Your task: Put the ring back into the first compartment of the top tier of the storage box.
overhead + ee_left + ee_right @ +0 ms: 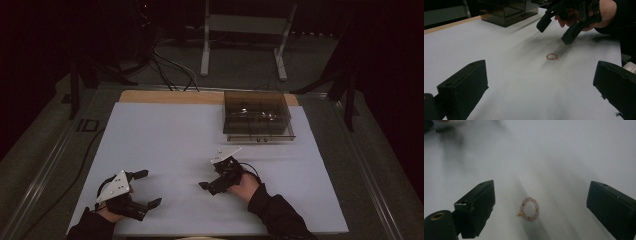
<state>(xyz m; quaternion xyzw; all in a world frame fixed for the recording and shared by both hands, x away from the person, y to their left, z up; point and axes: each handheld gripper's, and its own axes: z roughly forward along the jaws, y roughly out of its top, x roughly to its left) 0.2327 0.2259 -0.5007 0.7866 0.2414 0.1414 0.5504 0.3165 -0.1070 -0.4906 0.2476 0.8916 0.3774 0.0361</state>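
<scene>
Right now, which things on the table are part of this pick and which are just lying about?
In the job:
- pink bead ring, lying flat on the white board
- right gripper, open above it

Lying about:
- smoked clear box, far edge
- left gripper, open, off to the side

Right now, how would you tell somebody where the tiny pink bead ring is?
Find the big white sheet covering the table, then the right tongs hovering open over its middle. On the sheet just under them lies a small loop of pink and gold beads. It is the only coloured thing there; the smoky clear box sits at the far edge.
</scene>
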